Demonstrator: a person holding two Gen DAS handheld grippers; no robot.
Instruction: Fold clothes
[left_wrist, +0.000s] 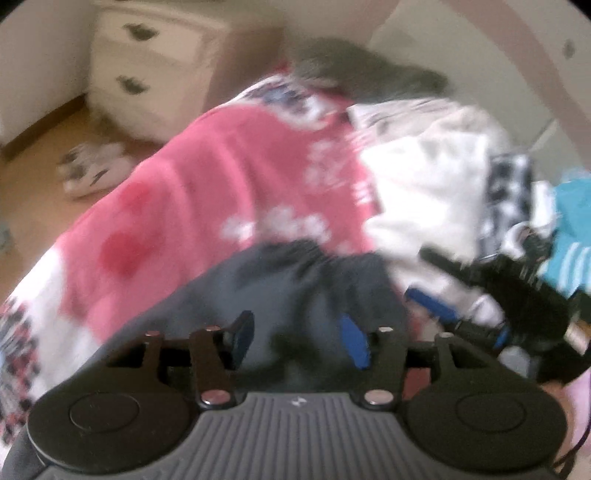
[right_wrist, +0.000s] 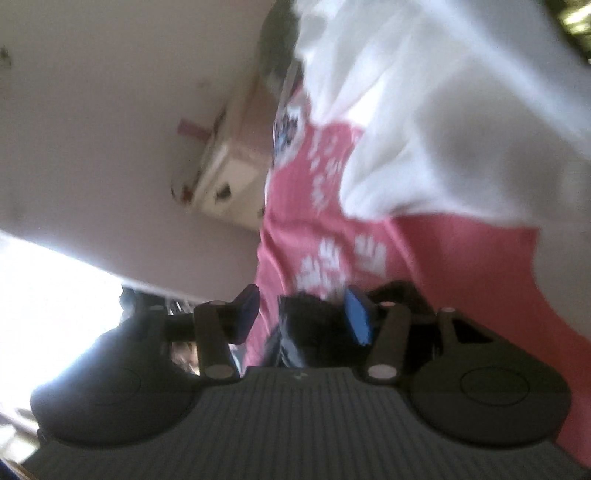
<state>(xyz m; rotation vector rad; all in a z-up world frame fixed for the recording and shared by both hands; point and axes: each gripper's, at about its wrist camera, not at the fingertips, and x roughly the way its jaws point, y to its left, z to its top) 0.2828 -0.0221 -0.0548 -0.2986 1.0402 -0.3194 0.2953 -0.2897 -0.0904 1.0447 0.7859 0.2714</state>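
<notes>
Over on the left, a white dresser (left_wrist: 147, 70) stands on the wood floor (left_wrist: 33, 173) beside the bed's pink paw-print blanket (left_wrist: 221, 177). A dark navy garment (left_wrist: 291, 295) lies on that blanket, with the left gripper (left_wrist: 301, 339) spread wide over it, blurry though. Right gripper (right_wrist: 303, 314) has dark cloth between its parted fingers; can't tell if it's clamped. White garments (left_wrist: 436, 192) piled further right.

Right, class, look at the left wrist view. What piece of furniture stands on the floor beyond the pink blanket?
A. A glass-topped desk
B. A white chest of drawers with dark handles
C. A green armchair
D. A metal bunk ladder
B: a white chest of drawers with dark handles stands on the wooden floor past the pink blanket.
</notes>
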